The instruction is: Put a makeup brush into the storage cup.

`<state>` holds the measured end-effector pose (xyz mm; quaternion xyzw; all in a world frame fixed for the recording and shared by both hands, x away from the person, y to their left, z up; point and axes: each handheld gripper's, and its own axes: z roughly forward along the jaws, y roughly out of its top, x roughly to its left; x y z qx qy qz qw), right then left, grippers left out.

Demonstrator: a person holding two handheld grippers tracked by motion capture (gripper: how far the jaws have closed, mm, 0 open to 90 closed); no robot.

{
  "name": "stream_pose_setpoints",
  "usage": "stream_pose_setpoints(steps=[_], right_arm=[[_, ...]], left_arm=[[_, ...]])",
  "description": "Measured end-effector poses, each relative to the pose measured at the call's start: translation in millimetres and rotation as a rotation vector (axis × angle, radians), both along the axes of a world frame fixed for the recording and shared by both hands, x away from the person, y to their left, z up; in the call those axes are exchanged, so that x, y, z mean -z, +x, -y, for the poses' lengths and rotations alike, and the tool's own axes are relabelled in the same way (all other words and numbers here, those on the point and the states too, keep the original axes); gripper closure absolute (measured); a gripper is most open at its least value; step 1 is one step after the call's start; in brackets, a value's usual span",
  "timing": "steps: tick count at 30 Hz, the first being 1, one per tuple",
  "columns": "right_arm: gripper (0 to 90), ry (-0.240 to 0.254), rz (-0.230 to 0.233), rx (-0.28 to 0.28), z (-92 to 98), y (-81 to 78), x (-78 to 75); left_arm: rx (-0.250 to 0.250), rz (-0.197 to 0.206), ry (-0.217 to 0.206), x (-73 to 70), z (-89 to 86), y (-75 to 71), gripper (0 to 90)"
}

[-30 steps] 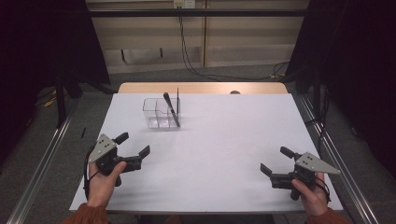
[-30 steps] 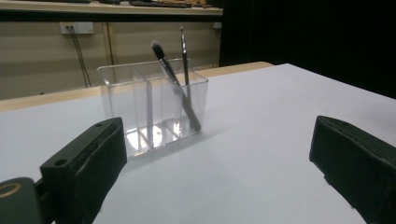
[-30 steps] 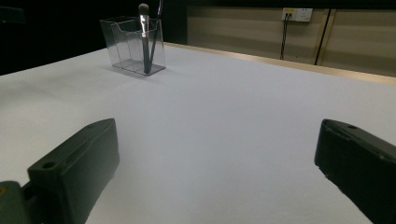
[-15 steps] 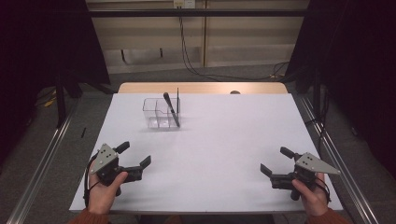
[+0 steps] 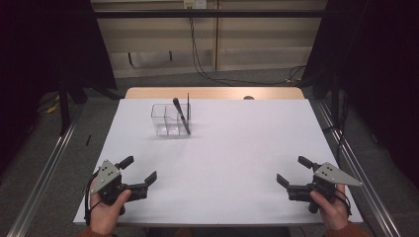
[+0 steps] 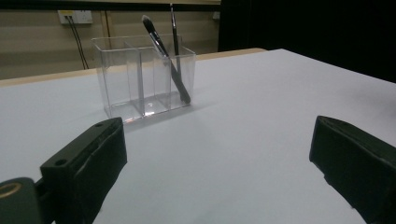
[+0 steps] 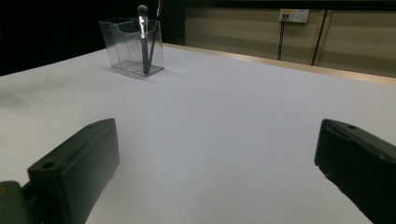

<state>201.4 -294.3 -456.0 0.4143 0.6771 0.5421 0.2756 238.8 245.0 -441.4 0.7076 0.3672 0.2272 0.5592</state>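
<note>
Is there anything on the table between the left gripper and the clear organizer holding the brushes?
Nothing visible. The left gripper, jaws open, faces the clear organizer across bare white tabletop; the makeup brush stands inside it.

**Right gripper view: jaws wide apart over white table**

The right gripper (image 7: 217,168) is holding its two black jaws wide apart, w/ nothing between them. The white table (image 7: 224,116) is lying below. Far at top left a clear organizer (image 7: 133,46) is standing, w/ a makeup brush (image 7: 144,35) leaning inside it. A wall socket (image 7: 294,15) is showing at back.
</note>
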Motion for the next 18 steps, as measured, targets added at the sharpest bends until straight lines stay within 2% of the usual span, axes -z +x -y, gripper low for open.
stream_pose_setpoints(steps=[2, 4, 11, 18], right_arm=[[0.0, 0.016, -0.005, 0.015, 0.1, -0.4, -0.1], [0.0, 0.009, 0.0, 0.013, 0.6, -1.0, -0.2], [0.0, 0.017, -0.006, 0.026, 1.4, -0.2, 0.0], [0.0, 0.011, -0.015, 0.026, 1.4, 0.5, 0.6]], left_arm=[[-0.011, 0.005, 0.0, -0.3, -2.2, -3.3, 3.8], [-0.013, 0.005, -0.016, -1.4, -3.9, -5.1, 3.2], [-0.039, 0.019, -0.025, -3.2, -9.5, -7.1, 2.5], [-0.039, 0.018, -0.017, -3.2, -9.5, -6.0, 2.5]])
